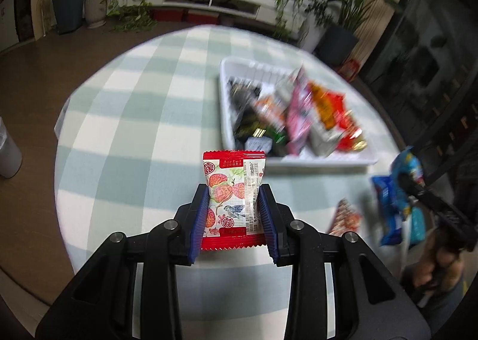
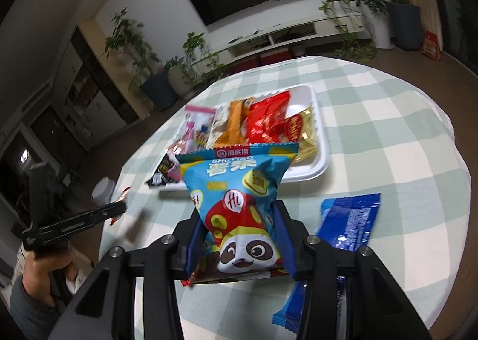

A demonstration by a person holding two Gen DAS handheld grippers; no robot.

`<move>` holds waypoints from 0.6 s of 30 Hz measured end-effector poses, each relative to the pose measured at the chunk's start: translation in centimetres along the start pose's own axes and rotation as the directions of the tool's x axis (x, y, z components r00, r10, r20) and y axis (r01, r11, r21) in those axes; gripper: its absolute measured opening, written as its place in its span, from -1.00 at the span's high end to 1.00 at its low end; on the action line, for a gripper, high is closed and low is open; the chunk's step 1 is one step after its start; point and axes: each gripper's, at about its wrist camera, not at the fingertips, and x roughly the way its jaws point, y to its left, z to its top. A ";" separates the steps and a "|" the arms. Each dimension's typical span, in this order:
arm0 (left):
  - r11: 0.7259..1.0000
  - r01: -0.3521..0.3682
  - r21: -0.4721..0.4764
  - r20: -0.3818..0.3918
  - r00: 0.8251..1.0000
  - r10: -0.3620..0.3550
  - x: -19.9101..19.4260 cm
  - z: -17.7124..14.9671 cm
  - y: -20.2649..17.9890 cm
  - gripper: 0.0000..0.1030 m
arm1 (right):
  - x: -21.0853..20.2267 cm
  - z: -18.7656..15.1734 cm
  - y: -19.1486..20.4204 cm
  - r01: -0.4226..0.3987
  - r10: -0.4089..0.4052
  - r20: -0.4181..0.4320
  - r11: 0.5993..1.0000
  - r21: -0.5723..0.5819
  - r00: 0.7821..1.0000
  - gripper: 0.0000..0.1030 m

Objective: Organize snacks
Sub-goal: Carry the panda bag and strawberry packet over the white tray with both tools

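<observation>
My left gripper (image 1: 233, 195) is shut on a small red and white floral snack packet (image 1: 233, 199), held above the checked tablecloth short of the white tray (image 1: 227, 136). The tray holds several snack packets. My right gripper (image 2: 239, 214) is shut on a blue panda chip bag (image 2: 239, 205), held above the table in front of the tray (image 2: 321, 157). The right gripper also shows at the right edge of the left wrist view (image 1: 403, 178), with the blue bag (image 1: 409, 166). The left gripper shows at the left of the right wrist view (image 2: 119, 205).
A blue wrapped snack (image 2: 346, 220) lies on the tablecloth (image 2: 388, 119) right of my right gripper; it also shows in the left wrist view (image 1: 388, 208), beside a red patterned packet (image 1: 346, 217). A white bottle (image 2: 103, 190) stands beyond the table's left edge. Potted plants and a TV stand are behind.
</observation>
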 end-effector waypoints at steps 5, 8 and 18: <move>0.996 0.085 -0.001 0.073 0.994 -0.085 -2.4 3.5 -1.2 0.39 | -2.5 1.8 -2.3 0.041 -0.047 0.079 0.996 0.080 0.996 0.10; 0.994 0.104 0.017 0.088 0.991 -0.105 -2.4 6.1 -2.0 0.39 | -4.2 3.7 -3.5 0.067 -0.082 0.124 0.990 0.121 0.989 0.10; 0.993 0.119 0.013 0.119 0.986 -0.120 1.0 14.2 -3.2 0.39 | -4.7 14.1 -0.7 0.066 -0.069 0.217 0.998 0.018 0.974 0.10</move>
